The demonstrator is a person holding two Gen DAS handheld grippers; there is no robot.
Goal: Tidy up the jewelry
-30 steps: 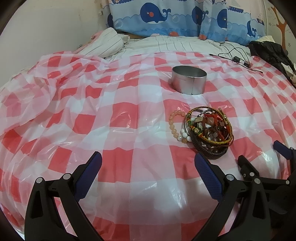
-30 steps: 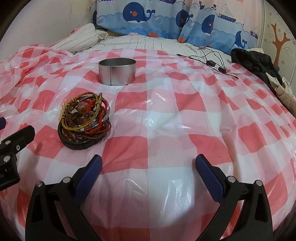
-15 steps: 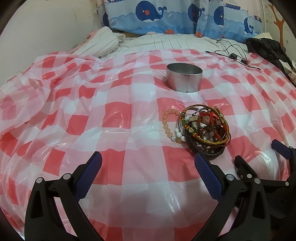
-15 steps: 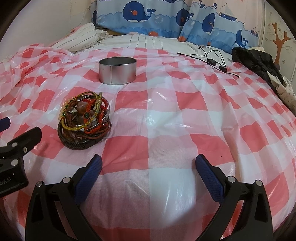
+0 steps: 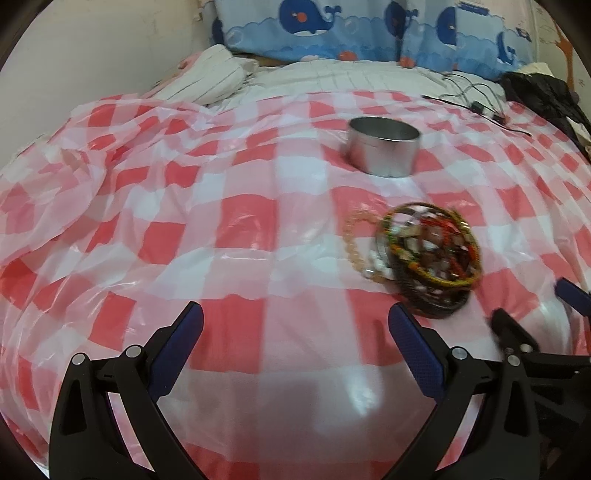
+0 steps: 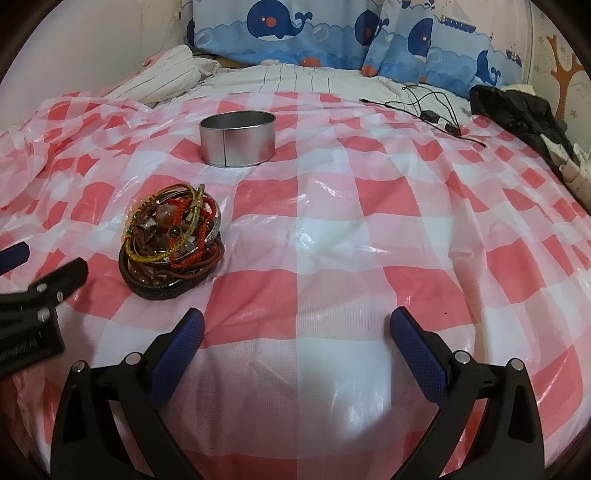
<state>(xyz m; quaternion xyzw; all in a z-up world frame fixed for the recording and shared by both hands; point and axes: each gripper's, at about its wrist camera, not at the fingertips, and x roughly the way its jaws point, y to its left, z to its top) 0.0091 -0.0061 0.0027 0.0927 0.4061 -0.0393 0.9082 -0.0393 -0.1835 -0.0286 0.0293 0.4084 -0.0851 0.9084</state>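
Observation:
A tangled pile of bracelets in red, yellow, brown and black lies on the red-and-white checked plastic sheet. A pale peach bead bracelet sticks out on its left side. Behind the pile stands an empty round metal tin. My left gripper is open, low over the sheet, with the pile just ahead of its right finger. My right gripper is open too, with the pile ahead and to its left. Both hold nothing.
Whale-print pillows and a striped pillow lie at the head of the bed. A black cable and dark clothing sit at the back right. The sheet bunches into folds at the left.
The left gripper has shifted left and slightly back, so the pile and tin slid right in its view, now blurred. The right gripper has barely moved. Both stay open.

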